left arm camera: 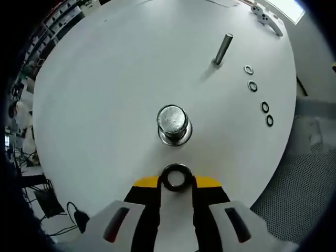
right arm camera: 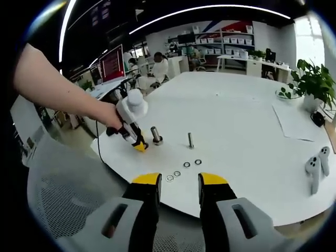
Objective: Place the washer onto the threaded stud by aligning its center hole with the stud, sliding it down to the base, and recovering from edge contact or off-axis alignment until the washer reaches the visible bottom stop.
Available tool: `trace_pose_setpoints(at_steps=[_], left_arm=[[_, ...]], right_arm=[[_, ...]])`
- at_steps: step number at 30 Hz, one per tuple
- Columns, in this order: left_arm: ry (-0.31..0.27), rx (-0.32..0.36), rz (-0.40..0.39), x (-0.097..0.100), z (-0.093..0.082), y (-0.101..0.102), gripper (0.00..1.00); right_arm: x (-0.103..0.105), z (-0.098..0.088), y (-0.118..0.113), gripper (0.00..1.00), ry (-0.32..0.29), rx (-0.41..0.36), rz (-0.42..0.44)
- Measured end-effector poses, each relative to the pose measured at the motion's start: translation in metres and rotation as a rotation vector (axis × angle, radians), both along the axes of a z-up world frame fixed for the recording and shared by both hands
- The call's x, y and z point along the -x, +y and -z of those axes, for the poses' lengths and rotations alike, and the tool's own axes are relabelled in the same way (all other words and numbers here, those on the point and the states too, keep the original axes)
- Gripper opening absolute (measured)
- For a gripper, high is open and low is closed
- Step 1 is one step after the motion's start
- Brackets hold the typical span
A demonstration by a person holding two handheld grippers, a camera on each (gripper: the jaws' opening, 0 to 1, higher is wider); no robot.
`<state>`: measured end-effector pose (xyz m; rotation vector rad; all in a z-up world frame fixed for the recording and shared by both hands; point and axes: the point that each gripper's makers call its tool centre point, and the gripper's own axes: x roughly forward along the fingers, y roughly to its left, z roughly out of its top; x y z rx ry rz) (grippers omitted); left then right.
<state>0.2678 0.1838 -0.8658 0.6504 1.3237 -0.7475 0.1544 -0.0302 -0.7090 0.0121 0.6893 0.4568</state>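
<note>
We hold the washer [left arm camera: 176, 177] between the yellow tips of the left gripper [left arm camera: 176, 181], its jaws closed onto the ring's two sides. The ring lies flat, hole facing up at the camera, just short of the stud [left arm camera: 173, 125] and not yet over it. The stud stands upright on the white table [left arm camera: 94, 105], its long axis pointing almost straight toward the left gripper view, so we see mostly its round top and the wider base under it.

A second stud, a thin pin [left arm camera: 222, 49], stands farther off and leans across that view. Beside it four spare washers [left arm camera: 253, 86] lie flat in a curved row, two pale and two dark.

In the right gripper view the right gripper [right arm camera: 178, 184] hangs off the table edge with its jaws parted by a clear gap and nothing between them. There we count the same set: two studs, the thicker one [right arm camera: 155, 135] next to the left gripper [right arm camera: 137, 144], the pin [right arm camera: 190, 140] upright just beyond, and four washers [right arm camera: 186, 164] in a row near the edge. Two white controllers [right arm camera: 316, 167] lie at the far side.
</note>
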Motion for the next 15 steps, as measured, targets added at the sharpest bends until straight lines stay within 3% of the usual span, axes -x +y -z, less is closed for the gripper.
trace_pose_setpoints(at_steps=[9,15], left_arm=[[-0.043,0.054,-0.007,0.0002,-0.0005,0.001,0.19],[-0.035,0.084,-0.04,0.0054,-0.0016,0.0012,0.19]], right_arm=[[-0.0004,-0.0001,-0.0012,0.31,-0.003,0.002,0.004],[-0.0006,-0.0001,-0.0019,0.31,-0.005,0.002,0.006]])
